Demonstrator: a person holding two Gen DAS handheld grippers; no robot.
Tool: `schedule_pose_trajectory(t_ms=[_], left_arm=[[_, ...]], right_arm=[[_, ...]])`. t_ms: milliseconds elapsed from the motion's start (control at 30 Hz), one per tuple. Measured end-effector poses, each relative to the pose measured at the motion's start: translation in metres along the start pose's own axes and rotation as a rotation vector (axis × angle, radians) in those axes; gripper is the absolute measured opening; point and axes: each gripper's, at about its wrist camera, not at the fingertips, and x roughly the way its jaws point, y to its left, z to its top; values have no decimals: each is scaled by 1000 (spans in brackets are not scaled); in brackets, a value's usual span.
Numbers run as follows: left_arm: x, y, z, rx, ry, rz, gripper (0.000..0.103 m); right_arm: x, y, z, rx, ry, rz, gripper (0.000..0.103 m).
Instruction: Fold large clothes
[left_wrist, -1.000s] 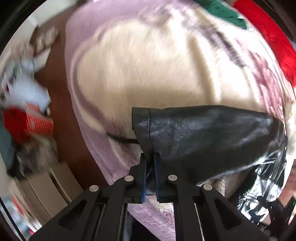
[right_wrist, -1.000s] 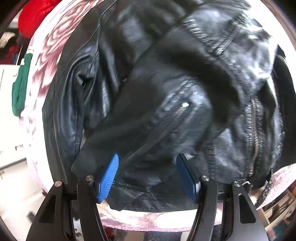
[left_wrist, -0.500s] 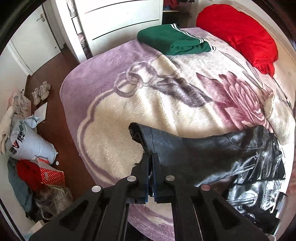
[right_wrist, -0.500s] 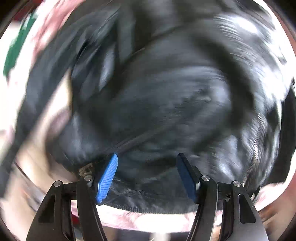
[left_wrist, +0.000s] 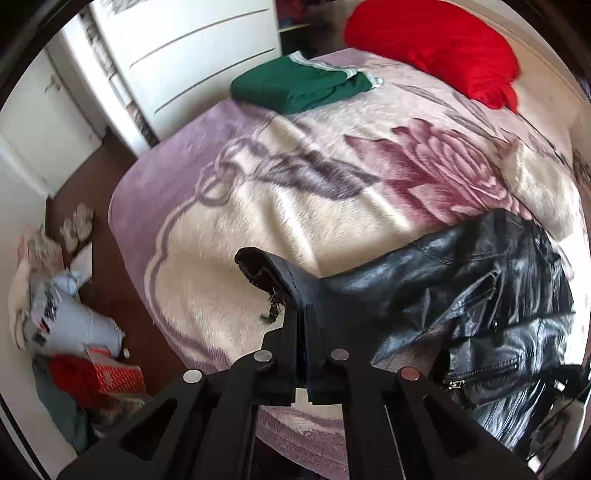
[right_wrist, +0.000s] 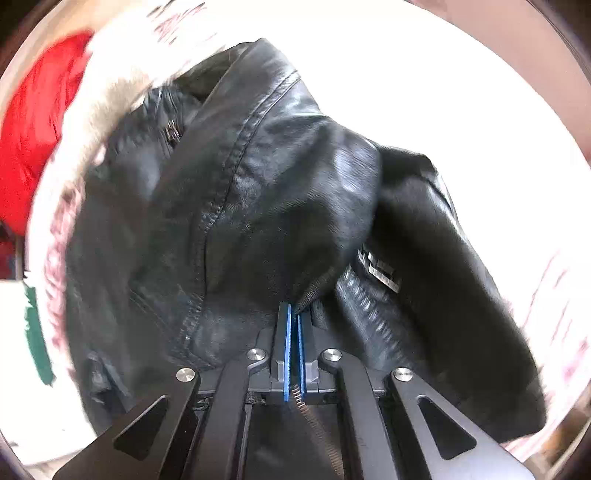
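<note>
A black leather jacket (left_wrist: 461, 291) lies crumpled on the right side of a bed with a floral blanket (left_wrist: 295, 177). My left gripper (left_wrist: 302, 317) is shut on the cuff end of one sleeve (left_wrist: 273, 273), which stretches from the jacket body toward me, lifted above the blanket. In the right wrist view the jacket (right_wrist: 258, 192) fills the frame. My right gripper (right_wrist: 294, 314) is shut on a zippered edge of the jacket, and the leather hangs bunched from the blue pads (right_wrist: 285, 347).
A folded green garment (left_wrist: 303, 86) and a red garment (left_wrist: 436, 51) lie at the bed's far end. White drawers (left_wrist: 199, 55) stand beyond. The brown floor at left holds bags, a red box (left_wrist: 110, 376) and slippers (left_wrist: 77, 225).
My right gripper, open over the jacket before, has closed on its zippered edge and lifted it. My left gripper has kept its hold on the sleeve and pulled back, showing more of the bed.
</note>
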Motion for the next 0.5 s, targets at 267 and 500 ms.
schedule_pose_trajectory(t_ms=[267, 500], left_arm=[[-61, -129, -26, 479, -258, -67, 1], [-87, -312, -164, 962, -315, -386, 1]], right_arm=[[-33, -21, -27, -58, 167, 108, 46], [-39, -97, -57, 127, 238, 84, 46]])
